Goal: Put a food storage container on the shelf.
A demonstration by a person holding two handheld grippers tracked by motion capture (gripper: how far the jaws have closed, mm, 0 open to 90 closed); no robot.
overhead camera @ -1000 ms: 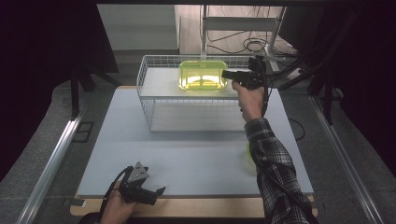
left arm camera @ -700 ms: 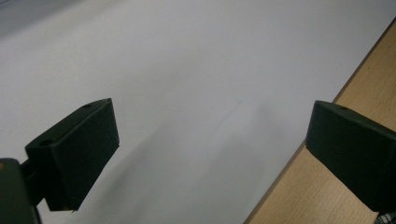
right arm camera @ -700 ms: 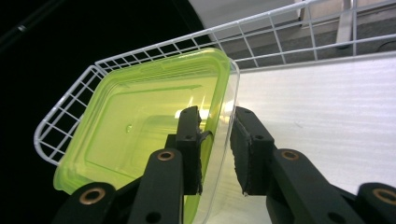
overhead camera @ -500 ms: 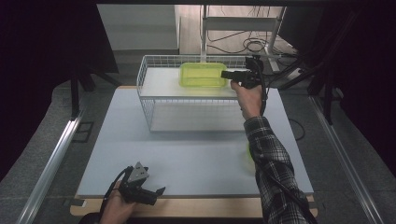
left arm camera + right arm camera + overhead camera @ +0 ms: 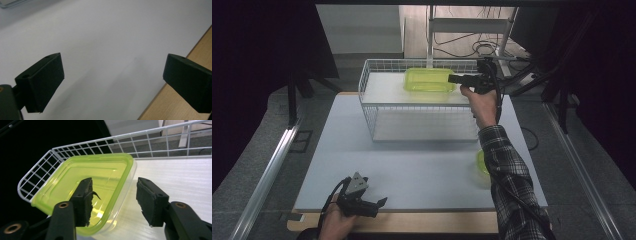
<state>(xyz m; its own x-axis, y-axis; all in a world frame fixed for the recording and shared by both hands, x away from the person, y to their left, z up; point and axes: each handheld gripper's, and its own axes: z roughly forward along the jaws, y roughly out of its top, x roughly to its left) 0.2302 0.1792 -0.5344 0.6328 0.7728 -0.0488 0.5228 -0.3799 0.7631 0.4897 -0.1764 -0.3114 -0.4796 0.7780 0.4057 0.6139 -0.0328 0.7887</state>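
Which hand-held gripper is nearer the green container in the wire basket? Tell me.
Right. The right hand-held gripper straddles the green container's near wall, jaws just opened, pads off it. The left hand-held gripper sits at the table's near edge, far from it.

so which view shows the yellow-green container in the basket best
The right gripper view: the yellow-green container sits close up, its near rim between the open jaws of the right gripper, inside the wire basket. The high view shows it small and distant.
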